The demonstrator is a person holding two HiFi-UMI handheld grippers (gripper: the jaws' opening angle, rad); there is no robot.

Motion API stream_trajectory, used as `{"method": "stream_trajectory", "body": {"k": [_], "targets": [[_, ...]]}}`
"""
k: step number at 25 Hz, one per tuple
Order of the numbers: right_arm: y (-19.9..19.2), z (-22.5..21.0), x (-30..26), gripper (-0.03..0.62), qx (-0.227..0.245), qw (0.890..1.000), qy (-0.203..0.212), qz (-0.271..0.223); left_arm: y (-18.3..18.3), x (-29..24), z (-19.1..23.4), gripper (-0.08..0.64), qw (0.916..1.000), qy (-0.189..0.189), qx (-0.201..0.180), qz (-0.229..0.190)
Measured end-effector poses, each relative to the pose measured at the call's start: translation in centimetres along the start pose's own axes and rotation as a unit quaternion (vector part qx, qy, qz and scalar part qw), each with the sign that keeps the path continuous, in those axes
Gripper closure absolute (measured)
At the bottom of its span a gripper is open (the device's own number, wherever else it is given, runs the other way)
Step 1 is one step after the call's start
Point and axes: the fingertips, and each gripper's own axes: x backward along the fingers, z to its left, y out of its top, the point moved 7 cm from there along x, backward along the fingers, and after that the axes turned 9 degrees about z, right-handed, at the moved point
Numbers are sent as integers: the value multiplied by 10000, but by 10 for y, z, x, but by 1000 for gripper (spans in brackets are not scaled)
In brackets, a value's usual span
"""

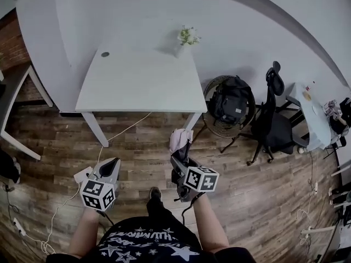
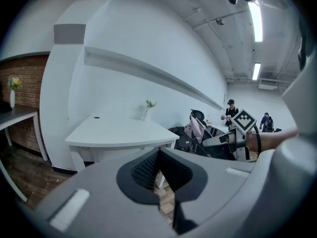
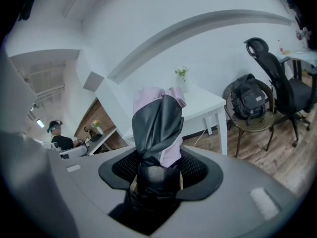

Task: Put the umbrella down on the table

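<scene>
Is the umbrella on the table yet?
Not yet. Done: the folded pink-and-black umbrella is picked up, gripped in the right claw. In hand: it is held above the wooden floor, short of the white table. The left claw is empty. Left: reach the table, lay it down, let go.

Both arms out front, one gripper loaded

The bare left forearm [image 1: 82,232] and right forearm [image 1: 209,223] reach forward side by side. The left gripper [image 1: 112,162] aims toward 1 o'clock, jaws together and empty. The right gripper [image 1: 181,161] aims toward 11 o'clock, clamping the umbrella [image 1: 180,140].
</scene>
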Motion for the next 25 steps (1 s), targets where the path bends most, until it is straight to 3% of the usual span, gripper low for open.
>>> {"method": "stream_trajectory", "body": {"k": [14,25], "targets": [[111,-91,-60,339,29,9998,59,212,81,-136,-1,555,9998,162,105,-73],[138,-120,-84,339,5,9992,-66,385,100,-184,5,556,9999,45,123,62]]}}
